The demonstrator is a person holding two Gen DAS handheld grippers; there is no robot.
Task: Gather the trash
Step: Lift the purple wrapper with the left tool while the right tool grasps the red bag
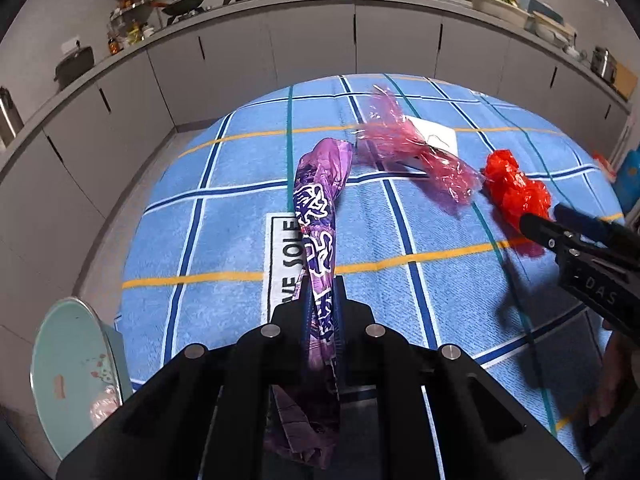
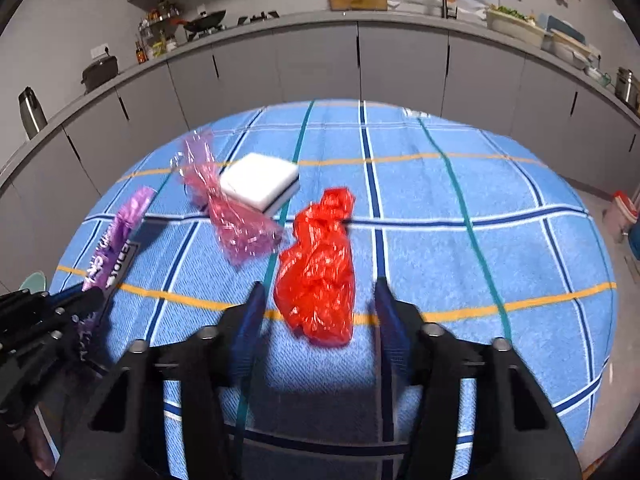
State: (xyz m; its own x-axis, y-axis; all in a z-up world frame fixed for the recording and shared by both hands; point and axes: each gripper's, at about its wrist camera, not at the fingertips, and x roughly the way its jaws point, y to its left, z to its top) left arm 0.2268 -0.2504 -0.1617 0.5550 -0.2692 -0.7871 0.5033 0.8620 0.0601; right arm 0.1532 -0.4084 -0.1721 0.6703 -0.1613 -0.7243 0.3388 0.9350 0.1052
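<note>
My left gripper (image 1: pixel 322 300) is shut on a purple printed wrapper (image 1: pixel 318 216) and holds it above the blue checked cloth (image 1: pixel 224 208). It also shows at the left of the right wrist view (image 2: pixel 120 232). My right gripper (image 2: pixel 320 292) is open, its fingers either side of a crumpled red plastic bag (image 2: pixel 320 264) that lies on the cloth (image 2: pixel 480 240). The red bag (image 1: pixel 516 188) and right gripper (image 1: pixel 548 224) show at the right of the left wrist view. A pink clear wrapper (image 2: pixel 228 208) lies beyond, partly over a white sponge (image 2: pixel 260 180).
A pale green bin (image 1: pixel 72 372) with scraps inside stands at the table's lower left. Grey kitchen cabinets (image 2: pixel 360 64) with a cluttered counter run behind the table. The pink wrapper (image 1: pixel 412 148) lies to the right of the purple one.
</note>
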